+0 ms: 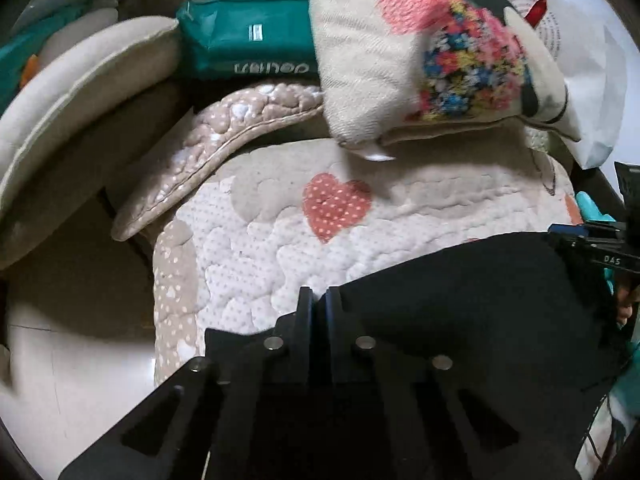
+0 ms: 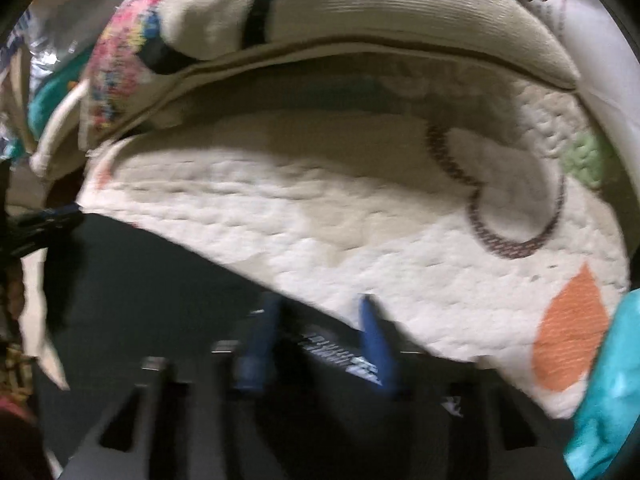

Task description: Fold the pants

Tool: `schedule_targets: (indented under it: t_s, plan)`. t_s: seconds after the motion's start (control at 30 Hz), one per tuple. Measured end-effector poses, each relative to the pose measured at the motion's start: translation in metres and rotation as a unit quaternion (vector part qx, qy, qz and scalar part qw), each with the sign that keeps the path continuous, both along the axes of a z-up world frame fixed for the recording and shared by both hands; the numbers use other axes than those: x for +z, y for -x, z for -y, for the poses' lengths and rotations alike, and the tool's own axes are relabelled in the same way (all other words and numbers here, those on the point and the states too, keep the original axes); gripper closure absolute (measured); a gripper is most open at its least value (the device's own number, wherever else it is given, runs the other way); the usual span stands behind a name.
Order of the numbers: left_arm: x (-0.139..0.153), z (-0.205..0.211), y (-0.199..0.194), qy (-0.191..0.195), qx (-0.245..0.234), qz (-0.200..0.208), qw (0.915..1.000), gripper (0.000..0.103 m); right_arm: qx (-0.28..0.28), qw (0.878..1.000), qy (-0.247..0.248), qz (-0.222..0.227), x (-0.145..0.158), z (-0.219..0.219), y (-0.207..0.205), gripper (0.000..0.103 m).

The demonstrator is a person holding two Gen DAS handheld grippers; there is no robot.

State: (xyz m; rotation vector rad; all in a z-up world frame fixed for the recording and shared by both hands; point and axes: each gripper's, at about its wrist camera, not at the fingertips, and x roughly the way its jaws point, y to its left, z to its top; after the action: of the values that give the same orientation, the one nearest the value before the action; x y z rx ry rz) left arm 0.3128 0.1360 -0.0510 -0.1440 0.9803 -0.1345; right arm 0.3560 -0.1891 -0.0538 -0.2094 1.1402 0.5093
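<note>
The black pants (image 1: 460,292) lie on a quilted cream mat (image 1: 280,240) with a red heart. My left gripper (image 1: 319,300) is shut on the pants' left edge, fingers pressed together with the cloth between them. In the right wrist view the pants (image 2: 160,300) spread over the lower left of the mat (image 2: 360,220). My right gripper (image 2: 320,320) has its blue fingers (image 2: 260,340) apart, with the pants' edge and a white-printed label (image 2: 340,352) lying between them. The view is blurred. The right gripper also shows at the right edge of the left wrist view (image 1: 592,240).
A floral embroidered cushion (image 1: 420,52) leans at the mat's far edge, also in the right wrist view (image 2: 320,20). A teal package (image 1: 248,40) and beige cushions (image 1: 80,92) sit at the back left. Bare floor (image 1: 80,360) lies left of the mat. Teal cloth (image 2: 600,392) is at the right.
</note>
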Motion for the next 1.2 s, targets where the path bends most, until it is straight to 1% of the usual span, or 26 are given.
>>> schedule_targets:
  t_s: [0.07,0.13,0.2,0.3,0.33,0.37,0.47,0.5,0.63,0.73,0.77,0.83,0.87,0.9,0.93,0.97,1.03,1.1,1.13,1.2]
  plan:
    - [0.006,0.004,0.006,-0.003,0.001,0.004,1.0000,0.098,-0.002,1.000,0.009,0.003,0.004,-0.001,0.005,0.091]
    - [0.016,0.006,0.016,-0.002,0.003,0.013,0.9999,0.098,-0.012,1.000,-0.008,-0.001,0.013,0.004,0.010,0.094]
    - [0.028,0.008,0.026,-0.001,0.004,0.024,0.9997,0.098,-0.018,1.000,-0.019,0.006,0.028,0.009,0.020,0.100]
    - [0.049,0.009,0.050,0.006,0.007,0.041,0.9991,0.099,-0.022,0.999,-0.026,0.018,0.050,0.014,0.038,0.100]
    - [0.057,0.007,0.053,0.007,0.008,0.046,0.9989,0.099,-0.023,0.999,-0.025,0.023,0.055,0.017,0.047,0.102]
    - [0.064,0.006,0.062,0.009,0.008,0.051,0.9986,0.099,-0.022,0.999,-0.029,0.027,0.062,0.020,0.057,0.102]
    - [0.083,0.009,0.104,0.016,0.005,0.064,0.9978,0.099,-0.026,0.999,-0.035,0.032,0.079,0.026,0.091,0.102]
    - [0.086,0.016,0.117,0.012,0.004,0.068,0.9976,0.099,-0.027,0.999,-0.036,0.031,0.082,0.031,0.103,0.102]
    - [0.093,0.021,0.179,0.016,0.004,0.072,0.9973,0.099,-0.029,0.998,-0.044,0.018,0.088,0.048,0.157,0.102]
    - [0.089,0.027,0.214,0.021,0.016,0.069,0.9972,0.099,-0.036,0.999,-0.029,0.017,0.087,0.057,0.189,0.101]
    - [0.086,0.028,0.221,0.025,0.020,0.068,0.9971,0.099,-0.041,0.999,-0.023,0.020,0.087,0.059,0.193,0.100]
    - [0.079,0.035,0.237,0.029,0.027,0.067,0.9970,0.099,-0.067,0.997,-0.021,0.020,0.087,0.066,0.191,0.081]
    - [0.076,0.038,0.242,0.026,0.029,0.069,0.9969,0.099,-0.080,0.996,-0.025,0.022,0.087,0.069,0.188,0.048]
    - [0.074,0.041,0.248,0.023,0.029,0.071,0.9968,0.099,-0.102,0.994,-0.034,0.029,0.090,0.073,0.183,0.022]
    - [0.072,0.045,0.253,0.020,0.029,0.074,0.9966,0.099,-0.130,0.990,-0.048,0.035,0.093,0.076,0.174,0.019]
    - [0.070,0.048,0.256,0.016,0.026,0.078,0.9965,0.099,-0.147,0.987,-0.059,0.030,0.093,0.075,0.166,0.019]
    - [0.065,0.054,0.259,0.009,0.017,0.081,0.9965,0.099,-0.177,0.981,-0.085,0.008,0.091,0.071,0.143,0.019]
    - [0.062,0.058,0.260,0.005,0.007,0.078,0.9969,0.099,-0.214,0.972,-0.095,-0.011,0.085,0.064,0.118,0.019]
    - [0.060,0.060,0.260,0.005,0.002,0.076,0.9971,0.099,-0.235,0.967,-0.100,-0.019,0.081,0.059,0.105,0.019]
    - [0.059,0.061,0.261,0.002,-0.008,0.076,0.9971,0.099,-0.287,0.951,-0.112,-0.039,0.069,0.053,0.079,0.019]
